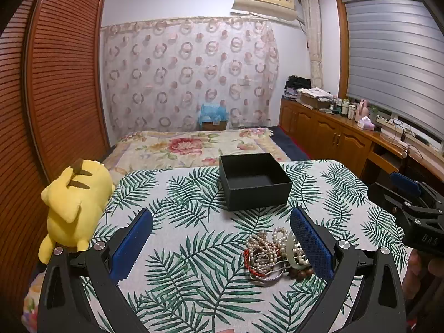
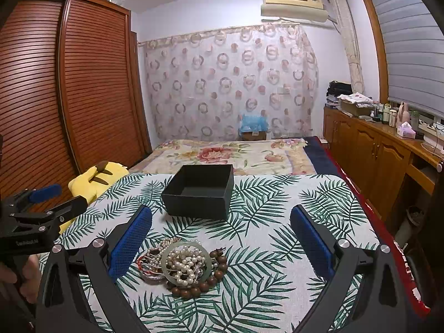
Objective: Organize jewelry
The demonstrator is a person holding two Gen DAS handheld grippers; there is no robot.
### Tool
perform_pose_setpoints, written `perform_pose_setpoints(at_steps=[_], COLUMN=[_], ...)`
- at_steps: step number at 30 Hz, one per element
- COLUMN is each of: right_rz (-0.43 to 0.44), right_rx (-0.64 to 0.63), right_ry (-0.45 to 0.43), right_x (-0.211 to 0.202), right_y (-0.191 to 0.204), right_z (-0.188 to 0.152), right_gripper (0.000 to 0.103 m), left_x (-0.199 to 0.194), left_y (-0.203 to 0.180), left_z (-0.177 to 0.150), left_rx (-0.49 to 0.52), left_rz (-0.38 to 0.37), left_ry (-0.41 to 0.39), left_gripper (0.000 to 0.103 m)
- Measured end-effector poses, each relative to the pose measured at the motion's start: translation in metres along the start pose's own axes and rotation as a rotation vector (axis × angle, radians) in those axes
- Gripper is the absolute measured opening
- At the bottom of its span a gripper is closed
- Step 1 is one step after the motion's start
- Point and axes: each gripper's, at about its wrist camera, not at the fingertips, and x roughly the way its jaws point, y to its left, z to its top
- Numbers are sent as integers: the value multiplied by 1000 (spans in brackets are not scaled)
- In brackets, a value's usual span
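The room is a bedroom. A louvred wooden wardrobe (image 2: 69,83) fills the left wall, a patterned curtain (image 2: 230,83) covers the far wall under an air conditioner (image 2: 294,5), and a wooden cabinet run (image 2: 369,149) carries bottles and folded cloth along the right wall below a window blind (image 2: 410,41). A bed with a floral blanket (image 2: 236,154) lies beyond the work surface.

The tabletop (image 2: 277,208) is covered with a white cloth printed with green palm leaves. A yellow plush toy (image 1: 72,205) lies at its left edge.

A black square box (image 2: 201,191) stands open-topped on the far centre of the tabletop. Its interior shows only dark lining; nothing is visible inside it.

The jewelry pile (image 2: 183,263) lies on the cloth nearer than the box and apart from it. It is a compact tangle with no clear long axis: white pearl strands, a pale green bangle (image 2: 172,252) lying flat, a loop of brown wooden beads (image 2: 216,272) on the near right side, and red cord at the left.

The left gripper (image 1: 219,247) has its fingers spread wide and grasps nothing; the pile sits just beside its right finger. The right gripper (image 2: 222,241) is likewise released and empty, with the pile just beside its left finger. A hand (image 2: 25,277) grips the left gripper's handle.
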Motion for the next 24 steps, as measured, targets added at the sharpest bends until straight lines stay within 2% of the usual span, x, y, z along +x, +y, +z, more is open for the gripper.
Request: perform_pose_setpoints(at_steps=[24], right_rz=[2], right_rx=[1], right_ry=[-3], right_x=[-1], right_y=[0], right_z=[0], right_gripper=[101], left_x=[-7], left_y=[-2], left_z=[9], left_rx=[-1], left_rz=[-1], left_ry=[-9], left_gripper=[96])
